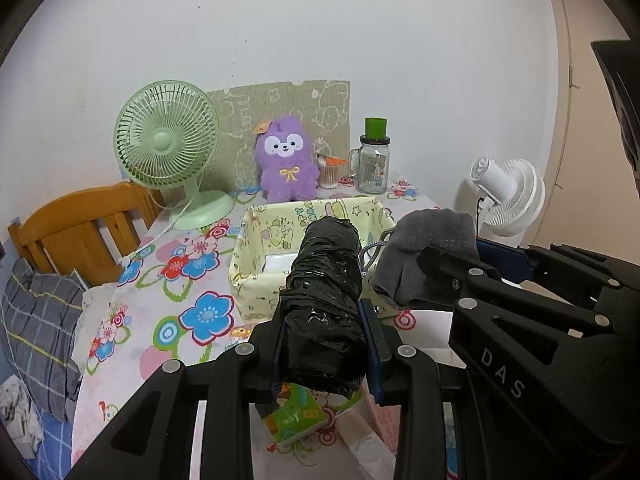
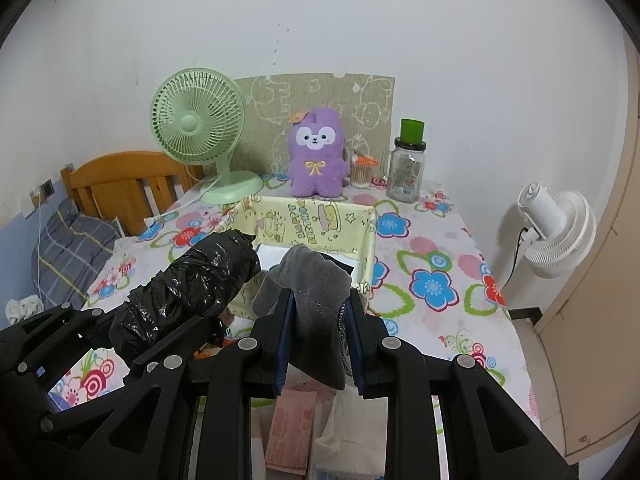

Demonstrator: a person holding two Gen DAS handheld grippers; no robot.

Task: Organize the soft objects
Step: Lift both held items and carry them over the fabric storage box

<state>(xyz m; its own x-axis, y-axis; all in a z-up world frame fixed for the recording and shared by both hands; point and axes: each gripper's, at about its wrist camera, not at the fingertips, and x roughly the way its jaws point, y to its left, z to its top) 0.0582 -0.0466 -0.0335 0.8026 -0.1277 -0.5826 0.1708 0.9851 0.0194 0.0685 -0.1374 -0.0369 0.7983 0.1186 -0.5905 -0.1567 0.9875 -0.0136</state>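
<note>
At bottom centre of its own view the left gripper (image 1: 326, 354) pinches a black plastic roll (image 1: 326, 300), the right gripper (image 2: 318, 344) likewise pinches a grey cloth (image 2: 310, 292), both raised over the floral counter (image 2: 436, 320) before the yellow fabric bin (image 2: 320, 216) and purple plush (image 2: 316, 152) beyond.

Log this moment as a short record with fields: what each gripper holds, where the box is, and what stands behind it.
left gripper: shut on the black bundle, a roll of crinkled black plastic
right gripper: shut on the grey cloth, folded, hanging below the jaws
box: yellow fabric, open top, on the flowered tablecloth, just ahead of both grippers
behind box: purple plush toy, upright by the wall
left of toy: green fan
right of toy: glass jar with green lid
off table, right: white fan
</note>
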